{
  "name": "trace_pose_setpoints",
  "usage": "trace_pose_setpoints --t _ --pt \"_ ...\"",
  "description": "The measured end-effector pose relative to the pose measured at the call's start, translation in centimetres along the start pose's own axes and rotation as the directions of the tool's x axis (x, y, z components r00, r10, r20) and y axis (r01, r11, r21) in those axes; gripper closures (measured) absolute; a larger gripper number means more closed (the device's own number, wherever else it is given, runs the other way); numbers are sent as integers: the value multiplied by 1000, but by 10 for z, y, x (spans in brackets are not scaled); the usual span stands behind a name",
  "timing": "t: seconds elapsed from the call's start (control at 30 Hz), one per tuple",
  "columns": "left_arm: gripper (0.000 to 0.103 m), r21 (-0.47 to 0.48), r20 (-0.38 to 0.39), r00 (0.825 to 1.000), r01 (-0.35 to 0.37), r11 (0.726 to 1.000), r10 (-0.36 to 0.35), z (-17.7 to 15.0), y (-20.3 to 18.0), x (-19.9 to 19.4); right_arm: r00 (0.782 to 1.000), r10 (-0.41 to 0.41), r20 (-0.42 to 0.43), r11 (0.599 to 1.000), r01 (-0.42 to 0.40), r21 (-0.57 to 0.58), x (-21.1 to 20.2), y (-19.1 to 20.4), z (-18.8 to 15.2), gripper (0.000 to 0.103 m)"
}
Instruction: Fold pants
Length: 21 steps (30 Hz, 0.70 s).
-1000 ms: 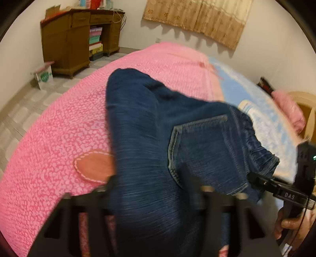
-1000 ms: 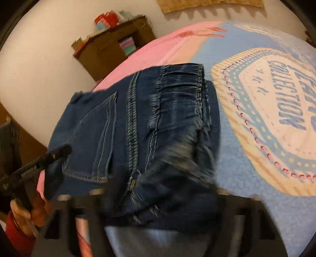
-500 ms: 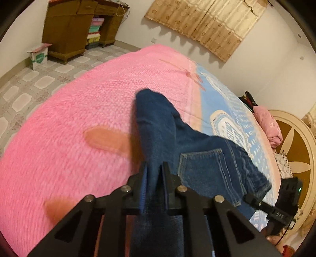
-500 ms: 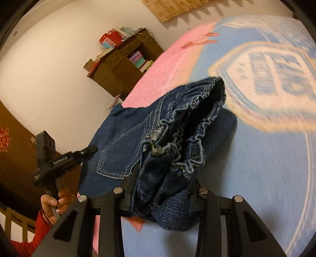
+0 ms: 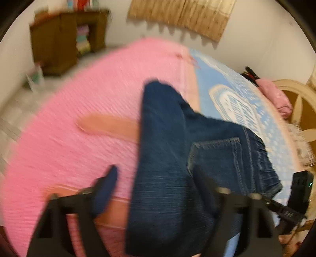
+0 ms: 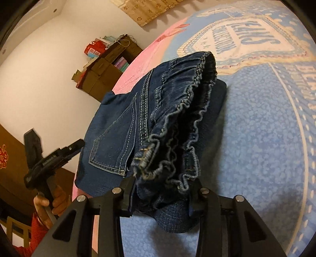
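Dark blue jeans [image 5: 169, 150] lie across the bed, one leg stretching away over the pink blanket, back pocket up. My left gripper [image 5: 154, 178] hovers over the near end of that leg; its jaws are opening wide and the cloth lies loose between them, untouched by the pads. In the right wrist view the left gripper [image 6: 53, 158] shows at the left, held by a hand in a red sleeve. My right gripper [image 6: 162, 195] is shut on the bunched elastic waistband of the jeans [image 6: 173, 126], lifted a little off the blue blanket. The right gripper [image 5: 286, 207] shows at the lower right of the left wrist view.
The bed carries a pink blanket [image 5: 88, 110] and a blue blanket with a printed emblem [image 6: 266, 122]. A wooden desk [image 5: 59, 39] stands on the tiled floor beyond. A pink pillow [image 5: 276, 96] lies by the round headboard [image 5: 300, 102]. A curtain [image 5: 181, 15] hangs on the wall.
Half a second ago my left gripper pinched the jeans leg; now its jaws are spread and the cloth is let go. My right gripper keeps the waistband and has shifted sideways with it.
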<state>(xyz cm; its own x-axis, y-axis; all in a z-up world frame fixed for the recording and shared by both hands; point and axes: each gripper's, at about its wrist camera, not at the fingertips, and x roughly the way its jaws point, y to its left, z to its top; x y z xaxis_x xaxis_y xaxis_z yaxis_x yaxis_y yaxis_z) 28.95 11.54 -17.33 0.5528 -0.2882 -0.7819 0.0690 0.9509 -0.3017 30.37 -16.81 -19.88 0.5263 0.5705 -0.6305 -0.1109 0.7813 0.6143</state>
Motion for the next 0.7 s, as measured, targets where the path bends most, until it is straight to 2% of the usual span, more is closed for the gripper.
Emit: trace_pose_setpoints --t 0.03,0.07,0.1,0.17,0.2,0.23,0.27,0.3,0.47,0.53,0.63,0.7 --pt "20 -20 -46 998 39 999 -40 -2 2 11 1000 -28 -1 999 28 -31 -1 5 1 63" --pt "20 -22 -61 997 41 999 -42 -6 1 18 999 -50 1 997 50 -58 -6 10 -2 63" --pt "20 -8 -45 999 27 1000 -27 -12 -3 17 998 -62 -2 995 62 -77 -6 14 0 63" --pt "30 50 -19 1000 -24 998 25 -21 -15 14 998 -58 -21 997 56 -57 -6 11 2 63" --pt "44 67 -13 999 -30 997 31 -24 -21 11 998 -48 -29 998 47 -38 -5 10 4 63" --pt "63 80 4 999 -42 996 42 -26 -25 6 999 -34 -35 999 33 -22 -6 8 7 63" --pt "75 81 23 998 -58 995 56 -26 -27 -2 999 -30 -36 999 29 -27 -8 10 9 63" --pt "84 67 26 999 -35 997 33 -25 -25 -7 999 -32 -36 999 31 -42 -10 13 10 63" --pt "86 -25 34 996 78 997 -77 -28 -27 -43 1000 -14 -19 995 12 -96 -37 27 15 64" --pt "86 -32 36 995 97 995 -96 -36 -34 -55 1000 -1 -12 995 -1 -103 -54 27 16 64" --pt "86 -10 23 997 76 997 -76 -56 -47 -59 999 11 -32 994 -15 -106 -69 15 6 64" --pt "86 21 6 1000 18 1000 -18 -71 -54 -47 999 -1 -52 997 -3 -81 -66 1 -10 63"
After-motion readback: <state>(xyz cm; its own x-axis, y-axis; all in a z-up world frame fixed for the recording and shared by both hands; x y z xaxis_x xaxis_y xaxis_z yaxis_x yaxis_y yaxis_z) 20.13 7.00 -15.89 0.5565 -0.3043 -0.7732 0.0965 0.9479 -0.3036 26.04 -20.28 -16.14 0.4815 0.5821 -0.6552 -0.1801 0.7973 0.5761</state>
